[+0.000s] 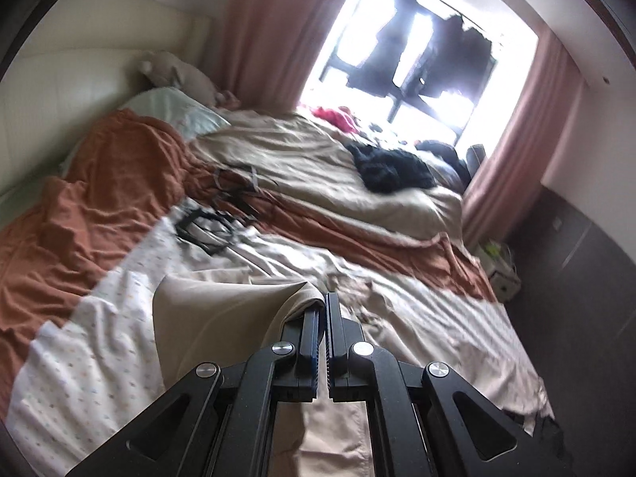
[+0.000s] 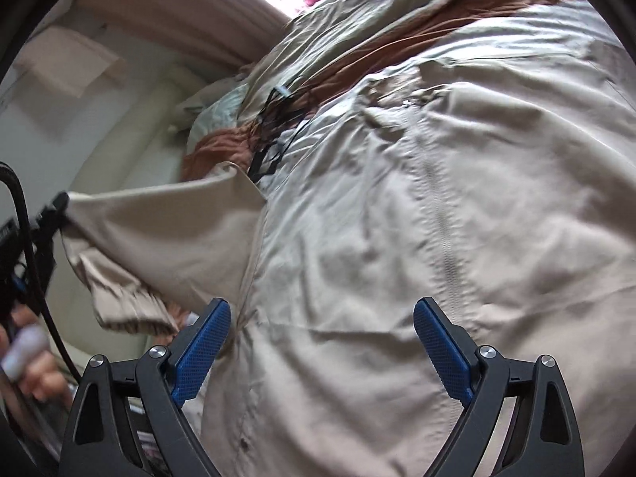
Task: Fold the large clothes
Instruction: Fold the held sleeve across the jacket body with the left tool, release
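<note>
- Left wrist view: the left claw (image 1: 322, 310) is clenching a fold of the beige jacket (image 1: 222, 318), and the cloth is draping down off its left side, lifted above the bed (image 1: 99, 342).
- The bed itself is looking pretty messy: a rust-orange sheet (image 1: 103, 183), a tan duvet (image 1: 302, 159), some black clothes (image 1: 393, 169) lying near the window (image 1: 417, 47) and a tangle of black straps (image 1: 216, 214) sitting mid-bed.
- Right wrist view: the right claw (image 2: 322, 342) is hanging wide open with nothing between its blue pads (image 2: 198, 353), hovering right over the jacket's body, which is lying spread across the bed with the zipper (image 2: 441, 214) running down the middle.
- At the left edge the other claw is pulling a sleeve (image 2: 167, 222) out sideways, and a hand (image 2: 30, 357) is showing there, blurry.
</note>
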